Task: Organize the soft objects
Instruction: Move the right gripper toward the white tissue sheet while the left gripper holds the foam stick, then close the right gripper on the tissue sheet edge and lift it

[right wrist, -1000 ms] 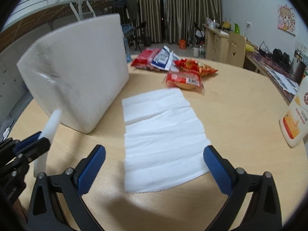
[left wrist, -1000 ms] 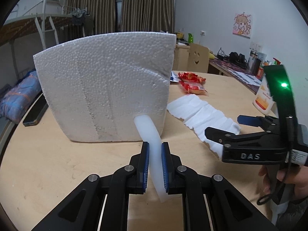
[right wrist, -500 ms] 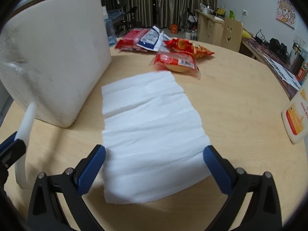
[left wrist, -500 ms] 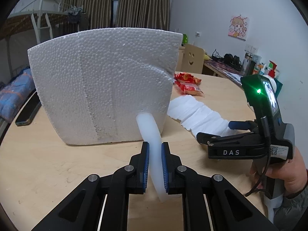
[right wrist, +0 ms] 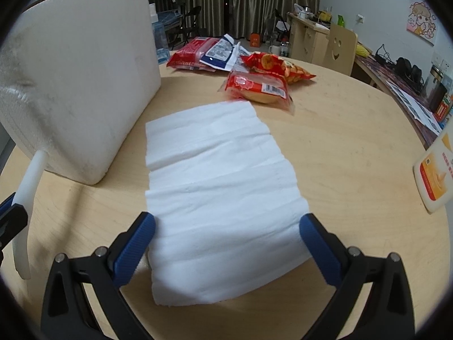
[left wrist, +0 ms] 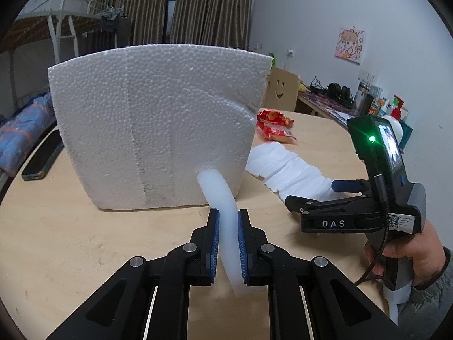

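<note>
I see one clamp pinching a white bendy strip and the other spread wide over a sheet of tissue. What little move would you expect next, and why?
Probably the right gripper lowers a little and closes on the near end of the white tissue sheet: its jaws stand wide open on either side of that sheet, which lies flat on the round wooden table. The left gripper is busy, shut on the white flexible strip.

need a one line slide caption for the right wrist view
Open right gripper straddles the near end of a white tissue sheet on the wooden table, beside a foam block.
</note>
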Demonstrator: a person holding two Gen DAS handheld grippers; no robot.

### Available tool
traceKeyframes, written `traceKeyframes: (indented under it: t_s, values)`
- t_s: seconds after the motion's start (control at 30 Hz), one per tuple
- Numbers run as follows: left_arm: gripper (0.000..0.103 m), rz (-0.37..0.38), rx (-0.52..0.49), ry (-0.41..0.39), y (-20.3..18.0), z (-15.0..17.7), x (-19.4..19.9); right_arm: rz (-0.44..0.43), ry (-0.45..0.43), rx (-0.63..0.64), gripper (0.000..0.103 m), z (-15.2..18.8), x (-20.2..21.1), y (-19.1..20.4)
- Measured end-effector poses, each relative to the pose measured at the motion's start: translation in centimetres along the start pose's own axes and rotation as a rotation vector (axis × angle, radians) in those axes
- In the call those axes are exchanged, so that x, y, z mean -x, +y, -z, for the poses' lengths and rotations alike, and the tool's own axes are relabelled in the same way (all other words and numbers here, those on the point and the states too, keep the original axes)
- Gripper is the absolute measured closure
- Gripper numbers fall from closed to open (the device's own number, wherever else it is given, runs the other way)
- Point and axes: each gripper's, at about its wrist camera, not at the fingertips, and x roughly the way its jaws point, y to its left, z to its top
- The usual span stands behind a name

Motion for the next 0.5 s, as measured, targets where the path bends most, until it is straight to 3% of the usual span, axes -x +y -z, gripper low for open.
traceKeyframes:
  t_s: [0.23, 0.3, 0.47, 0.5]
  values:
    - [0.09, -0.001, 0.006, -0.019, 0.1, 0.2, 1.2, -0.003, -0.004, 0.009, 0.001, 0.1, 0.0, 0.0]
    - [0.09, -0.002, 0.005, -0.023, 0.1, 0.2, 1.5, -0.005, -0.007, 0.01, 0.007, 0.1, 0.2, 0.1]
    - [0.089, -0.009, 0.014, -0.05, 0.3, 0.2, 2.8, 0.001, -0.028, 0.015, 0.068, 0.3, 1.4, 0.3]
    - [0.09, -0.011, 0.016, -0.056, 0.4, 0.1, 3.2, -0.009, -0.034, 0.027, 0.074, 0.5, 1.5, 0.5]
